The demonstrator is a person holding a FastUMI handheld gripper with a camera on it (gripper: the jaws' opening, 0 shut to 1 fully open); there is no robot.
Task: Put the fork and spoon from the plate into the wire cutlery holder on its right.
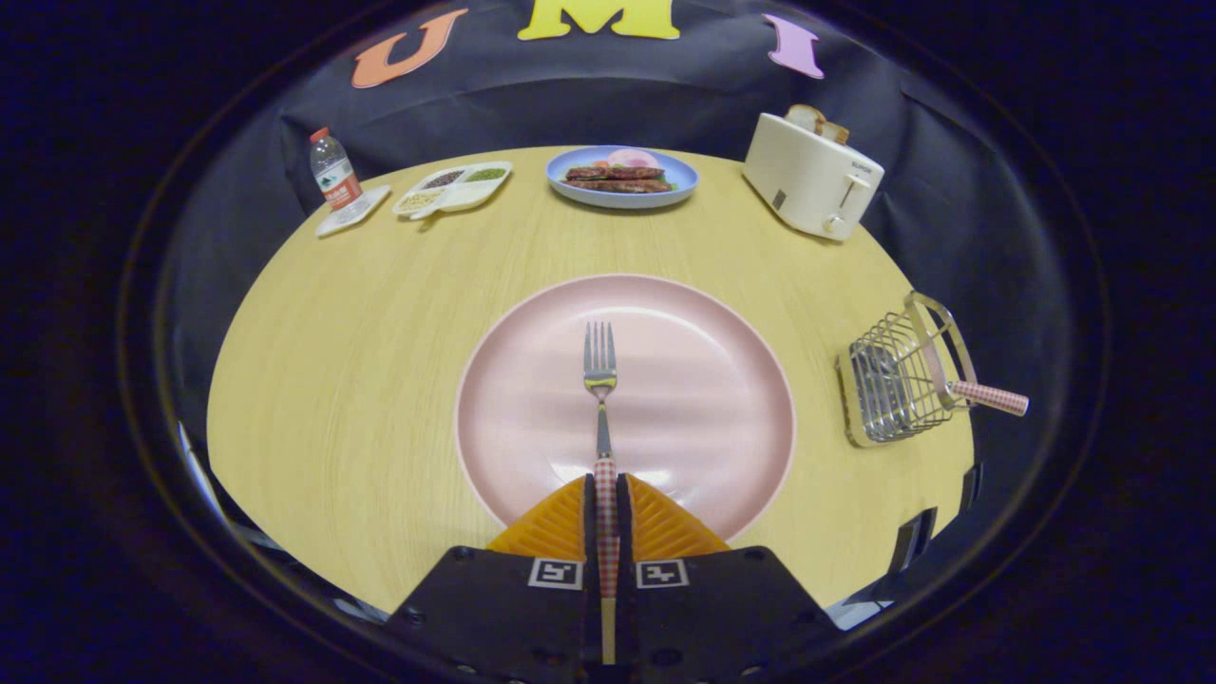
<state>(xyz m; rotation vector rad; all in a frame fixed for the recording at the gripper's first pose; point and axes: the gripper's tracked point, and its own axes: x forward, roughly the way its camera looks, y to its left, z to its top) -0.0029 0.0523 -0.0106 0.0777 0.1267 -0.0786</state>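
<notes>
The gripper [606, 494] has its two fingers [556, 532] pressed together on the checked handle of the fork [600, 380], so the fork is clamped between them with the handle's end running back into the gap. The fork's long axis lies straight ahead, in line with the fingers, tines pointing away and sitting over the middle of the pink plate [722, 399]; whether it is lifted clear of the plate or resting on it cannot be told. The holder [893, 380] stands well off to the right of the fingers and a little ahead, beside the plate's right rim on the table [361, 323], apart from the plate. A checked handle [988, 397], most likely the spoon's, already sticks out of the holder toward the right, so the spoon looks done and the fork is the piece left. The move to come turns on this: the fork points forward while the holder lies to the right, so the hand will probably need to swing right and tip the fork tines-down or handle-up over the wire opening before letting go. The spoon's handle leans across the holder's mouth and may get in the way. Far beyond the fingers sit a plate of food [622, 176], a toaster [812, 176], a divided tray [454, 187] and a bottle [332, 171].
</notes>
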